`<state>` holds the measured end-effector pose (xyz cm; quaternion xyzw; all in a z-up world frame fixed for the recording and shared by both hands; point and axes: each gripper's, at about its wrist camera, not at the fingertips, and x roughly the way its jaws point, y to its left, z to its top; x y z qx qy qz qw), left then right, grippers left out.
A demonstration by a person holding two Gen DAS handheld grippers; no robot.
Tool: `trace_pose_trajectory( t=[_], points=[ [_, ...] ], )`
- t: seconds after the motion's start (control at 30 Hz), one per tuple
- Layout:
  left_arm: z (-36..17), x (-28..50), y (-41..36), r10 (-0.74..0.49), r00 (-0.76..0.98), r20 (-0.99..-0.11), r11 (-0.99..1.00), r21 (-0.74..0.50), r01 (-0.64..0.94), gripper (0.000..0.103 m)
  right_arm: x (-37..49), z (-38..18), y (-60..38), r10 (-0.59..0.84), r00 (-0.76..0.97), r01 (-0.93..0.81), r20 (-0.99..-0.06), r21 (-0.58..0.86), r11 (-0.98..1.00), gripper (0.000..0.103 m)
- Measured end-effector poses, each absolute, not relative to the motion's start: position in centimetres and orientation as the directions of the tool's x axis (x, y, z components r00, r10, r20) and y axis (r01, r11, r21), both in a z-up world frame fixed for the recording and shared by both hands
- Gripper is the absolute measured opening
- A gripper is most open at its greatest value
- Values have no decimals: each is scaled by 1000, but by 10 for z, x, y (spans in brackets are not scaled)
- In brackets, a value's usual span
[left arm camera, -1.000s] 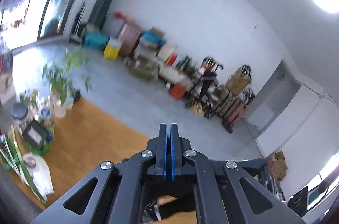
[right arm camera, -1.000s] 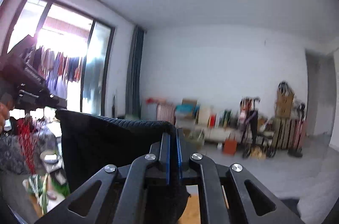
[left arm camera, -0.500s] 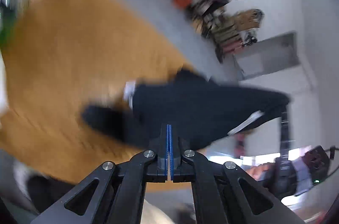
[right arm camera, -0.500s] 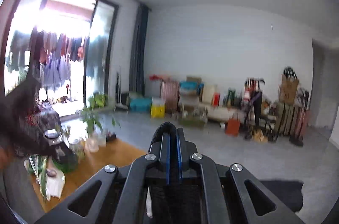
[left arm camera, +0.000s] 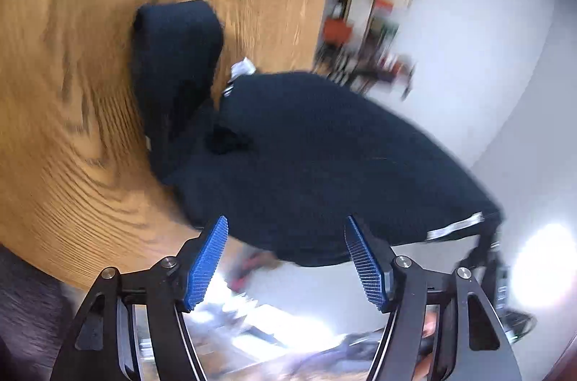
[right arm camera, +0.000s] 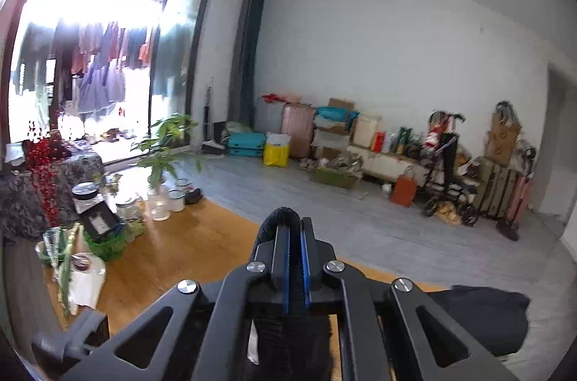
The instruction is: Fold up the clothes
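A black knit garment [left arm camera: 324, 157] lies partly on the wooden table [left arm camera: 90, 92], one sleeve [left arm camera: 176, 56] folded toward the table's middle and a white-striped hem [left arm camera: 454, 229] hanging off the edge. My left gripper [left arm camera: 286, 258] hovers just over the garment's near edge, open, nothing between its blue pads [left arm camera: 207, 258]. My right gripper [right arm camera: 295, 236] is shut on a fold of the black garment [right arm camera: 281, 218] that pokes out past its tips. More of the cloth [right arm camera: 479, 316] droops at lower right of the right wrist view.
The left end of the table [right arm camera: 173, 247] holds jars [right arm camera: 158, 204], potted plants [right arm camera: 162, 143], a green basket [right arm camera: 104, 236] and a white roll [right arm camera: 86, 280]. Boxes and bags [right arm camera: 342, 143] line the far wall beyond the grey floor.
My left gripper swung down from facing the room to over the table and opened, letting go of the garment. The right gripper stayed shut on the cloth, which dropped from in front of it.
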<state>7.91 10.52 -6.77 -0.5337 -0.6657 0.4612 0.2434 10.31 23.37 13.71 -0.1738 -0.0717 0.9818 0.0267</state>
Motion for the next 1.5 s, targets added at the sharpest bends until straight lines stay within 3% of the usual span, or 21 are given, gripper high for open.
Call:
trace_pose_trajectory(
  t=[0.17, 0.4, 0.7, 0.83, 0.87, 0.9, 1.0, 1.17, 1.37, 1.5],
  points=[
    [-84, 122, 110, 862, -494, -114, 216, -798, 562, 70, 85, 125, 205, 66, -927, 1, -369, -177, -984, 6],
    [-83, 128, 153, 822, -552, -139, 262, -768, 584, 70, 89, 109, 206, 79, -911, 6, -405, -204, -979, 6],
    [-73, 96, 140, 734, -651, -197, 236, -824, 516, 69, 116, 111, 234, 67, -912, 8, -404, -182, -983, 6],
    [-72, 80, 127, 724, -655, -216, 189, -851, 490, 38, 132, 116, 241, 64, -925, 6, -375, -182, -983, 6],
    [-71, 73, 125, 728, -650, -218, 166, -864, 476, 14, 135, 116, 242, 66, -926, 2, -372, -180, -984, 6],
    [-70, 63, 124, 742, -638, -206, 139, -884, 446, 8, 138, 116, 245, 65, -926, 1, -371, -175, -985, 6],
    [-56, 28, 117, 784, -580, -220, 58, -906, 420, 8, 141, 116, 251, 74, -925, -11, -372, -168, -986, 6],
    [37, -31, 82, 751, -604, -265, -103, -952, 290, 7, 139, 126, 266, 125, -928, -74, -352, -155, -985, 6],
    [221, -43, 59, 721, -682, -121, -256, -961, -100, 7, 147, 185, 287, 185, -960, -163, -209, -119, -979, 6],
    [300, -8, 53, 696, -717, -33, -343, -893, -292, 7, 174, 240, 288, 180, -982, -174, -64, -87, -981, 6]
  ],
)
